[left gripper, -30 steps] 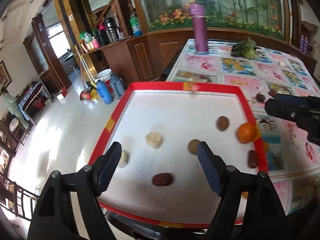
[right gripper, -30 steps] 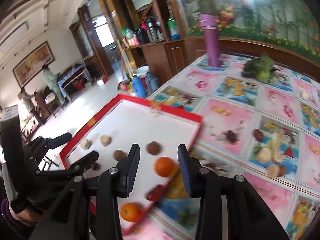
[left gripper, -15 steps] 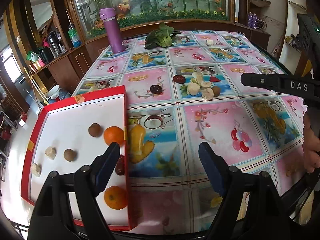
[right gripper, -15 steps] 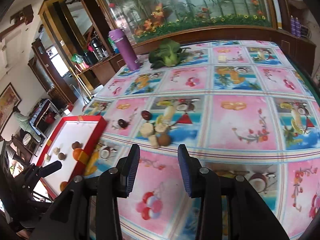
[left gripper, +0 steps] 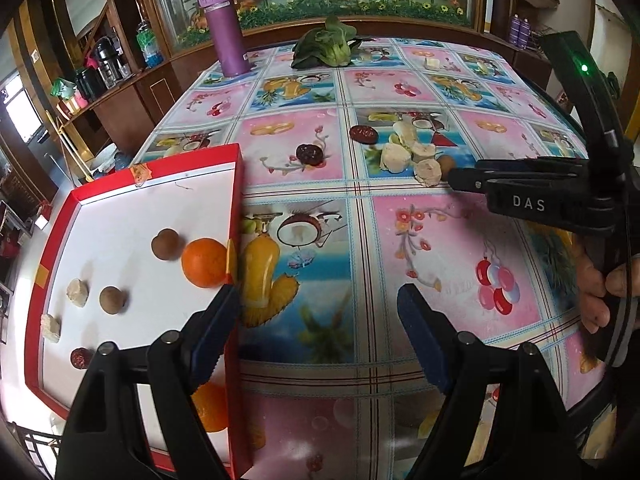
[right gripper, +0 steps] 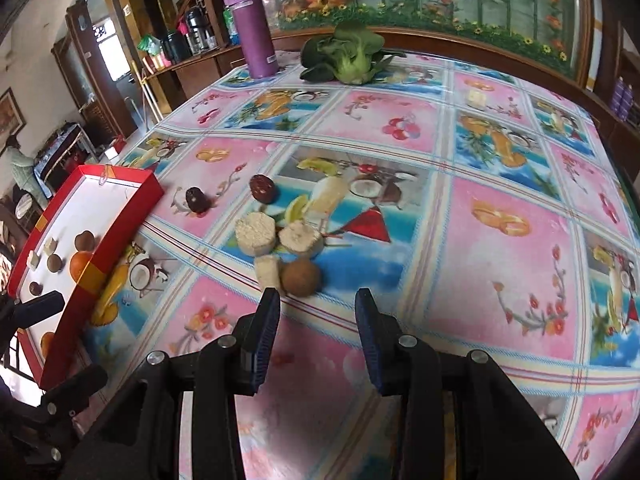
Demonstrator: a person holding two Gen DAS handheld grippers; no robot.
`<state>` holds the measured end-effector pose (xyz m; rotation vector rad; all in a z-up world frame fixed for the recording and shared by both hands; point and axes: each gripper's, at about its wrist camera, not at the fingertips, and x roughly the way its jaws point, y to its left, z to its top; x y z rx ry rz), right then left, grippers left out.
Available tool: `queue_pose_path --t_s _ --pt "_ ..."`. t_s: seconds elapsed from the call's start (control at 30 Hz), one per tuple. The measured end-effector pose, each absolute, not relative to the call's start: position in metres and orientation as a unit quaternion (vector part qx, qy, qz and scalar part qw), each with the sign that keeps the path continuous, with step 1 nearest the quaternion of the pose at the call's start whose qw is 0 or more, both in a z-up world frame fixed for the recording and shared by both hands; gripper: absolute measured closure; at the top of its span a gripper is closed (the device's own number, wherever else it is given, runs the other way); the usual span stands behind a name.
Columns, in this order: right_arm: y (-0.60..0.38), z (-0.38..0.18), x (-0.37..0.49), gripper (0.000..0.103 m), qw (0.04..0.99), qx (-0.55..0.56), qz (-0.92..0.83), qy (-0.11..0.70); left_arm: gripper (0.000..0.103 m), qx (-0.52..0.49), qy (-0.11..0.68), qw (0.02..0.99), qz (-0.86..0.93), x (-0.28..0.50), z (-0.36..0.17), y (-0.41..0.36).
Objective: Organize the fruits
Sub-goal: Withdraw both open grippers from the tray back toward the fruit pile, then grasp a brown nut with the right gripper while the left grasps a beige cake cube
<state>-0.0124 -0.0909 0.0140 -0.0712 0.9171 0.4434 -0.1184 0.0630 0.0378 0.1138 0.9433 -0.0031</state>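
From the left wrist camera, the left gripper hangs low over the tablecloth with its jaws spread wide and nothing between them, right by the red tray. Inside the tray sit an orange, two small brown fruits and a few pale chunks; a second orange is half hidden behind the near finger. Farther up the cloth lies the loose cluster still to be sorted, with the right gripper's tip reaching toward it.

From the right wrist camera, the right gripper is empty, jaws moderately apart, lined up just short of the round brown fruit. That fruit touches a pale chunk, with two more pale slices behind and two dark dates beyond. The brown fruit is round, so it has no long axis to favour; it looks light and firm, likely to roll, so I'd pinch across its middle. The pale slices seem soft and crumbly, though blur makes that hard to judge.
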Motion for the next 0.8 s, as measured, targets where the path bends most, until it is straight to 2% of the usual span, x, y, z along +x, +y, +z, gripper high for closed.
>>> queue_pose_path --t_s 0.2,0.23,0.3,0.5,0.7,0.8 --pt "-0.072 0.014 -0.004 0.065 0.873 -0.052 0.219 0.433 0.022 0.052 0.456 0.888 -0.002 -0.109 0.04 0.063" --pt "-0.071 0.014 -0.004 0.068 0.873 -0.054 0.222 0.431 0.021 0.052 0.457 0.888 -0.003 -0.108 0.04 0.063" --pt "-0.071 0.014 -0.004 0.083 0.87 -0.048 0.236 0.43 0.022 0.053 0.458 0.888 -0.004 -0.104 0.042 0.061" --pt "-0.086 0.008 0.0 0.083 0.85 -0.021 0.279 0.445 0.021 0.061 0.456 0.888 -0.003 -0.085 0.049 0.048" --pt "-0.089 0.011 -0.001 0.083 0.852 -0.039 0.277 0.442 0.021 0.066 0.456 0.888 -0.011 -0.059 0.051 0.028" --pt "-0.108 0.016 0.008 0.083 0.856 0.001 0.265 0.444 0.021 0.05 0.459 0.887 -0.017 -0.045 0.05 0.023"
